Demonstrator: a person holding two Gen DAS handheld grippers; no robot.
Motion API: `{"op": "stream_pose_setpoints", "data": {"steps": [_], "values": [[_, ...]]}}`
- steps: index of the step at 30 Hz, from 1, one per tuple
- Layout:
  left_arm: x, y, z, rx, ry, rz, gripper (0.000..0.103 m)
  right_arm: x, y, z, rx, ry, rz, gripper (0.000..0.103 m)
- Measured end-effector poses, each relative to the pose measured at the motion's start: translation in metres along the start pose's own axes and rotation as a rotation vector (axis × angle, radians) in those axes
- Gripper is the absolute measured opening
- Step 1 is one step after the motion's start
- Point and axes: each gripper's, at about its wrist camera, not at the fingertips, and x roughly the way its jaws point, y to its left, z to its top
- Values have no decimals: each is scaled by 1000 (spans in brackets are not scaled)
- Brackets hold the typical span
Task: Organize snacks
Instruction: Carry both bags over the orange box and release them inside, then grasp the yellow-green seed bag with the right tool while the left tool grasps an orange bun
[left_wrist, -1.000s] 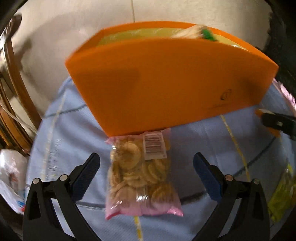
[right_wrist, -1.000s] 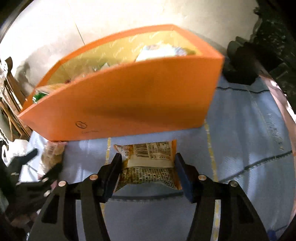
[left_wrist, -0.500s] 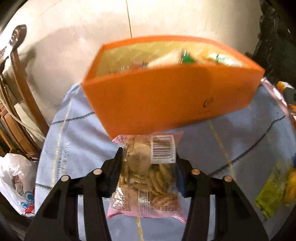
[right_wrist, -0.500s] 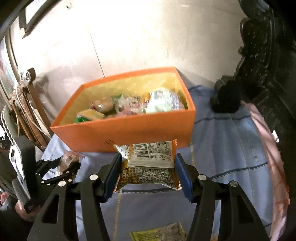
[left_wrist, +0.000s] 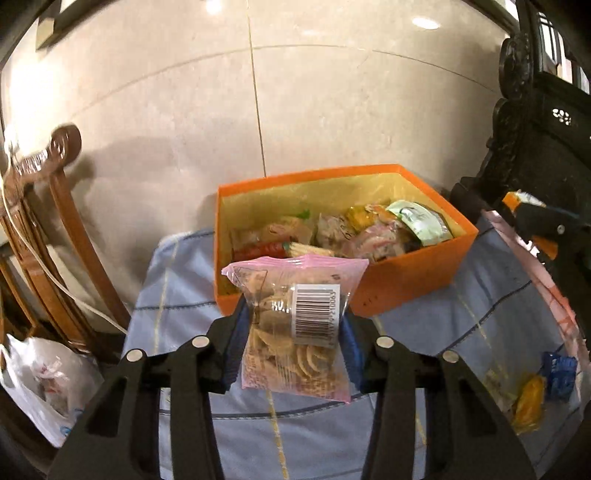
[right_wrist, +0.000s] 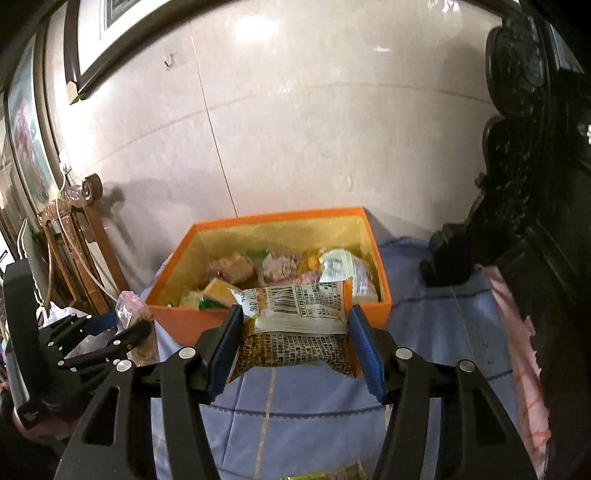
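An orange box (left_wrist: 406, 273) holding several snack packs stands on the blue checked tablecloth (left_wrist: 461, 332). My left gripper (left_wrist: 293, 325) holds a pink-edged clear bag of cookies (left_wrist: 291, 354) in the air just before the box's near left corner. Its jaws are still closing, and the pads press the bag's sides. In the right wrist view my right gripper (right_wrist: 293, 328) is shut on a brown and white snack packet (right_wrist: 295, 347), raised in front of the box (right_wrist: 184, 325). The left gripper (right_wrist: 122, 325) with its bag (right_wrist: 129, 306) shows at the left there.
A carved wooden chair (left_wrist: 55, 221) and a white plastic bag (left_wrist: 48, 376) stand off the table's left side. Dark carved furniture (left_wrist: 535, 147) rises at the right. Loose yellow (left_wrist: 530, 402) and blue (left_wrist: 559, 373) snack packs lie on the cloth's right part.
My left gripper closed on the cookie bag and lifted it off the cloth. Both grippers rose, so the inside of the box has come into view.
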Motion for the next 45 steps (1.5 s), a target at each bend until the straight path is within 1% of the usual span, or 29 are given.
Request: {"op": "stream_pose_setpoints", "data": {"steps": [2, 6, 9, 11, 15, 17, 20, 22, 23, 24, 25, 26, 27, 29, 30, 32, 33, 35, 37, 38, 39, 41, 42, 43, 45], "values": [[-6, 1, 9, -2, -19, -13, 44, -3, 1, 5, -5, -12, -3, 59], [-16, 0, 29, 18, -60, -11, 44, 1, -2, 20, 7, -24, 4, 59], [-16, 3, 52, 17, -78, -16, 44, 13, 0, 35, -18, -35, -9, 59], [-12, 7, 66, 13, -95, -2, 44, 28, 0, 48, -39, -34, -8, 59], [14, 16, 95, 9, -96, 26, 44, 62, -3, 65, -37, -8, -11, 59], [28, 18, 102, 6, -80, 36, 44, 82, -5, 70, -33, 12, -21, 59], [50, 21, 104, 2, -54, 40, 44, 99, -7, 72, -31, 32, -24, 59], [64, 24, 103, -7, -33, 30, 44, 111, -9, 72, -24, 41, -26, 59], [71, 26, 103, -10, -27, 30, 44, 114, -10, 71, -20, 41, -31, 65], [74, 28, 102, -12, -25, 32, 47, 119, -12, 71, -11, 40, -45, 79], [78, 31, 102, -17, -19, 31, 55, 123, -14, 71, -5, 46, -49, 92], [81, 34, 102, -20, -12, 34, 91, 126, -17, 70, 0, 58, -60, 100], [79, 35, 101, -28, -27, 78, 99, 127, -20, 68, 7, 77, -80, 100], [71, 36, 98, -25, -80, 128, 99, 124, -27, 64, 17, 87, -90, 100], [66, 38, 98, -20, -86, 136, 99, 119, -33, 60, 26, 92, -98, 100], [59, 41, 97, -33, -71, 134, 99, 105, -41, 50, 41, 104, -97, 100], [52, 43, 93, -35, -62, 113, 99, 92, -45, 39, 48, 112, -85, 100], [40, 43, 87, -38, -64, 109, 99, 71, -50, 19, 44, 125, -73, 100], [23, 44, 76, -49, -71, 98, 99, 42, -49, -23, 29, 151, -60, 100], [17, 43, 71, -53, -67, 88, 99, 34, -47, -39, 22, 169, -54, 100], [9, 43, 62, -59, -59, 76, 99, 24, -44, -66, 3, 198, -43, 100], [-2, 39, 45, -72, -44, 64, 99, 13, -37, -102, -41, 228, -51, 100], [-7, 38, 38, -76, -38, 57, 99, 6, -32, -123, -64, 229, -41, 100], [-11, 36, 29, -77, -28, 44, 99, 3, -29, -138, -68, 238, -20, 100], [-18, 30, 9, -72, 8, 44, 99, 8, -25, -159, -63, 290, 26, 100]]}}
